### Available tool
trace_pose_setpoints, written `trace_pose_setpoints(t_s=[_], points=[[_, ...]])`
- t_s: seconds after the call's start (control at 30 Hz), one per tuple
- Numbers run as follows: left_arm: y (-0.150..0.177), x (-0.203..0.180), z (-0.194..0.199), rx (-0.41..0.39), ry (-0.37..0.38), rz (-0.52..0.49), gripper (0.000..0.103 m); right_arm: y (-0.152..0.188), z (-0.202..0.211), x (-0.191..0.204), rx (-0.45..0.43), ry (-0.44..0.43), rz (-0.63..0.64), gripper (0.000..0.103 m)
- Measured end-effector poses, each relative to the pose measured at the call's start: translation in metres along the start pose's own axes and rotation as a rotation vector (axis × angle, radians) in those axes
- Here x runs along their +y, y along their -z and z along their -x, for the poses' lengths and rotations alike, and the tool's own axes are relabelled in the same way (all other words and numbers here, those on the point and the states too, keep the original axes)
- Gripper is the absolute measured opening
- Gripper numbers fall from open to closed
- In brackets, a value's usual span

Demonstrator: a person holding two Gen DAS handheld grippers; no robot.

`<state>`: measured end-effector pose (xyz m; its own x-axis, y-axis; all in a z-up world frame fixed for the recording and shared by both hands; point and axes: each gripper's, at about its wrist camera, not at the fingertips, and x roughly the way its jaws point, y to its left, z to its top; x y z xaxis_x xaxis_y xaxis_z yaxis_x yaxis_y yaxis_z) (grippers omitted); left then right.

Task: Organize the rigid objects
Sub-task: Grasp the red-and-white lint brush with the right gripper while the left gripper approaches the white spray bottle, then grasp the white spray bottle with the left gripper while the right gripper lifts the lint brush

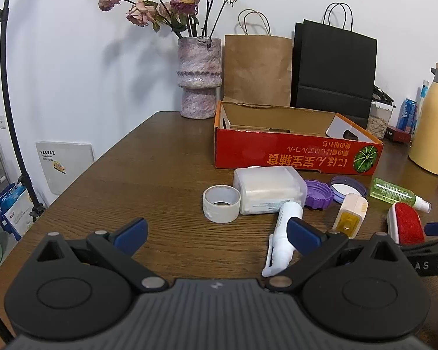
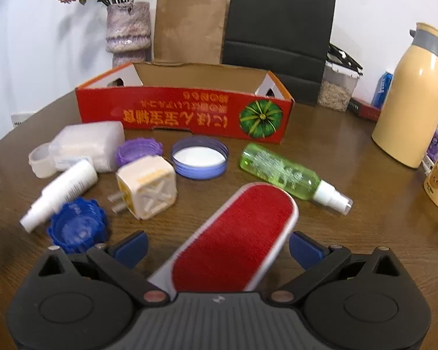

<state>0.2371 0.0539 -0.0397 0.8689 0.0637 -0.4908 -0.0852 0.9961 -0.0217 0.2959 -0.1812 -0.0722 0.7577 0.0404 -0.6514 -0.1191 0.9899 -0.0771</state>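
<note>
Right gripper (image 2: pixel 217 248): jaws spread wide, held low over the brown wooden table (image 2: pixel 350 151), blue fingertips (image 2: pixel 131 248) flanking but apart from the red oblong lint brush with white rim (image 2: pixel 233 239). The brush lies flat between them, long axis running away and rightward toward the red cardboard box (image 2: pixel 184 113). Left gripper (image 1: pixel 217 233): jaws likewise released, nothing held, levelled above bare tabletop near the white spray bottle (image 1: pixel 283 233).

1. Three loose lids in front of the red box (image 2: pixel 184 110): purple lid (image 2: pixel 138 150), blue-rimmed lid (image 2: pixel 200 160), dark blue lid (image 2: pixel 77 226).
2. Two spray bottles: white (image 2: pixel 61 191), green (image 2: pixel 289 175).
3. Two paper bags behind the box: brown (image 2: pixel 189 26), black (image 2: pixel 280 23).
4. One lint brush (image 2: pixel 236 239), one tape roll (image 1: pixel 221 203), one plug adapter (image 2: pixel 147 189).
</note>
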Motion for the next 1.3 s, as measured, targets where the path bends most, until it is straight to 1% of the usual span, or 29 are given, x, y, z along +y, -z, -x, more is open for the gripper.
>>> trace_pose_setpoints(t_s=[0.1,0.2,0.23,0.3,0.37,0.43,0.6,0.73,0.93,1.03,1.07,1.13,1.2,1.27,1.3], points=[[-0.001,-0.004,-0.004,0.007,-0.001,-0.003,0.103,0.005,0.000,-0.006,0.008,-0.005,-0.008,0.099],[-0.002,-0.008,-0.007,0.013,-0.003,-0.010,0.103,0.008,0.001,-0.011,0.007,-0.059,-0.014,0.084],[-0.002,-0.009,-0.008,0.015,-0.004,-0.013,0.103,0.009,0.002,-0.011,0.008,-0.073,-0.002,0.076],[-0.003,-0.011,-0.009,0.018,-0.006,-0.015,0.103,0.010,0.003,-0.014,-0.002,-0.102,0.018,0.070],[-0.004,-0.013,-0.011,0.020,-0.011,-0.020,0.103,0.009,0.003,-0.018,-0.004,-0.135,0.050,0.061],[-0.004,-0.015,-0.014,0.023,-0.016,-0.023,0.103,0.007,0.001,-0.024,-0.009,-0.165,0.081,0.056],[-0.006,-0.022,-0.021,0.031,-0.021,-0.032,0.103,-0.001,-0.008,-0.034,-0.025,-0.186,0.118,0.055],[-0.008,-0.028,-0.030,0.044,-0.016,-0.039,0.103,0.003,-0.012,-0.040,-0.065,-0.209,0.080,0.055],[-0.013,-0.039,-0.055,0.078,0.016,-0.056,0.102,0.008,-0.008,-0.042,-0.126,-0.214,0.077,0.055],[-0.013,-0.044,-0.068,0.110,0.032,-0.057,0.093,0.009,-0.005,-0.043,-0.141,-0.222,0.071,0.055],[-0.012,-0.044,-0.072,0.120,0.038,-0.055,0.092,0.008,-0.005,-0.044,-0.142,-0.224,0.070,0.055],[-0.011,-0.045,-0.078,0.140,0.054,-0.051,0.085,0.009,-0.005,-0.045,-0.143,-0.230,0.067,0.055],[-0.010,-0.044,-0.081,0.149,0.074,-0.042,0.081,0.009,-0.005,-0.044,-0.144,-0.235,0.068,0.055],[-0.010,-0.044,-0.082,0.156,0.084,-0.038,0.074,0.009,-0.005,-0.044,-0.148,-0.236,0.071,0.055],[-0.009,-0.044,-0.083,0.162,0.088,-0.036,0.068,0.009,-0.004,-0.044,-0.151,-0.236,0.073,0.055]])
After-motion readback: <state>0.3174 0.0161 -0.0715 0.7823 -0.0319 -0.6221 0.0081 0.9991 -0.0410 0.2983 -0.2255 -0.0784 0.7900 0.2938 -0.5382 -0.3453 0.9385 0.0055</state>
